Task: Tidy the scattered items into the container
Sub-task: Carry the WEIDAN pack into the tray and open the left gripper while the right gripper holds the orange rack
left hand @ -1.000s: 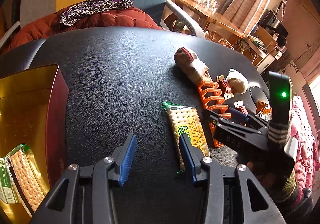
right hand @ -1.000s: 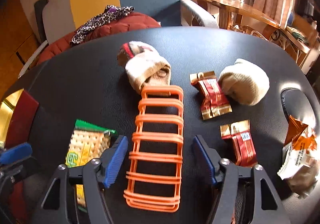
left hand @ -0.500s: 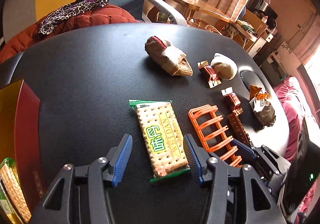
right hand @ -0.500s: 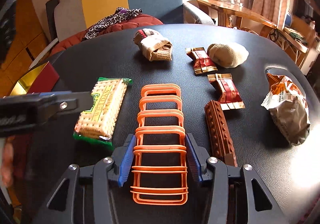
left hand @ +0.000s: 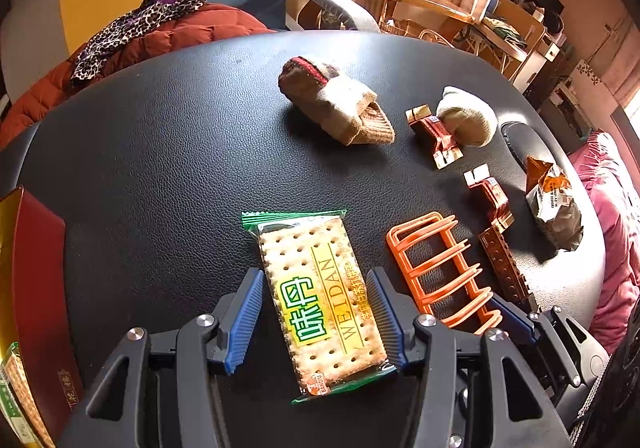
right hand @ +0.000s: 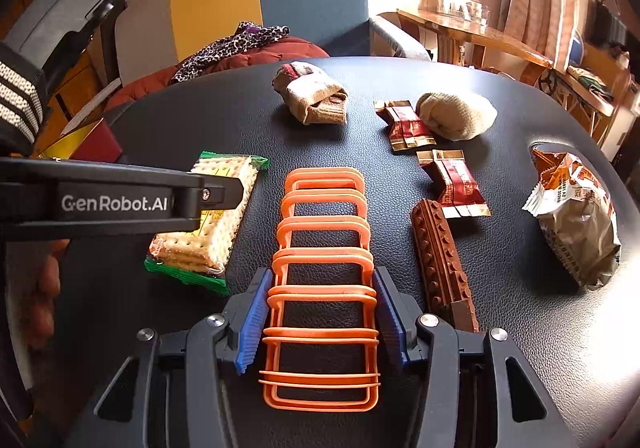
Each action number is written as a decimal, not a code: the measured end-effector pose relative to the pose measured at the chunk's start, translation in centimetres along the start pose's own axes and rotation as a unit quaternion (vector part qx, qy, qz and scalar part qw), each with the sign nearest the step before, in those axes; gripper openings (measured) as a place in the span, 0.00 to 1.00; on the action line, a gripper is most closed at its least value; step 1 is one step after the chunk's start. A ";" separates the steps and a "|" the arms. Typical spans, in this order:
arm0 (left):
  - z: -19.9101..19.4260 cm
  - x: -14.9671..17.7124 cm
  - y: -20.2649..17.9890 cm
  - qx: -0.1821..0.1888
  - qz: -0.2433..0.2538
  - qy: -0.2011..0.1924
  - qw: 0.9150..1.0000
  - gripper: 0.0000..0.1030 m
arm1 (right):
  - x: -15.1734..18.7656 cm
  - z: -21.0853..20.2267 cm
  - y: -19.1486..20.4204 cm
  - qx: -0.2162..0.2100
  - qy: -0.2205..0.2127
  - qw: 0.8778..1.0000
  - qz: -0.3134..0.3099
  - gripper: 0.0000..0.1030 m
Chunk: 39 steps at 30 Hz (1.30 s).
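A cracker packet (left hand: 320, 300) with green ends lies on the black table between the blue pads of my left gripper (left hand: 316, 318); the right pad touches it, a small gap shows on the left. It also shows in the right wrist view (right hand: 208, 220). My right gripper (right hand: 322, 318) is shut on an orange plastic rack (right hand: 322, 280), pads against both sides. The rack also shows in the left wrist view (left hand: 440, 272). The red and gold container (left hand: 28, 288) sits at the far left, with cracker packets inside.
On the table lie a rolled brown sock (right hand: 312, 96), a beige sock ball (right hand: 456, 114), two red snack wrappers (right hand: 406, 126) (right hand: 454, 180), a brown brick bar (right hand: 440, 260) and a crumpled bag (right hand: 572, 212). A chair with a red jacket (left hand: 140, 36) stands behind.
My left gripper moved right from the container and came down over the cracker packet, jaws narrowing. My right gripper pulled back along the orange rack and closed on its sides.
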<state>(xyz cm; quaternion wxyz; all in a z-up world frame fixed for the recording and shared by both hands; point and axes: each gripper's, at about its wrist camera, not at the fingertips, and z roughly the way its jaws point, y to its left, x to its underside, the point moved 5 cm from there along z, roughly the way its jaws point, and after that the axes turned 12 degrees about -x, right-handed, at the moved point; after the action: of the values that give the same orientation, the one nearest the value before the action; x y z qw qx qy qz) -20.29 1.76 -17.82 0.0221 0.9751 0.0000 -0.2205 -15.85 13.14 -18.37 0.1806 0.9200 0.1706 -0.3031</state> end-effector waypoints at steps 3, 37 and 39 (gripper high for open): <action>0.0 0.1 0.1 0.001 0.001 0.000 1.000 0.51 | -0.1 0.1 0.0 0.002 0.000 1.000 0.001 0.52; -11.0 6.7 8.7 -0.028 -0.065 -0.105 0.992 0.48 | 0.4 0.1 1.2 0.062 -0.010 0.997 -0.034 0.53; -12.3 7.3 10.6 -0.035 -0.081 -0.117 0.989 0.48 | 0.4 0.2 1.3 0.067 -0.008 0.997 -0.037 0.53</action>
<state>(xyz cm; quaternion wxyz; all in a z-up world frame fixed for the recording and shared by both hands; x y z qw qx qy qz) -8.35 -8.42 -9.40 0.0381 0.9379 0.0846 -0.3343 -15.09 12.04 -18.48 0.1090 0.9205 0.1825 -0.3279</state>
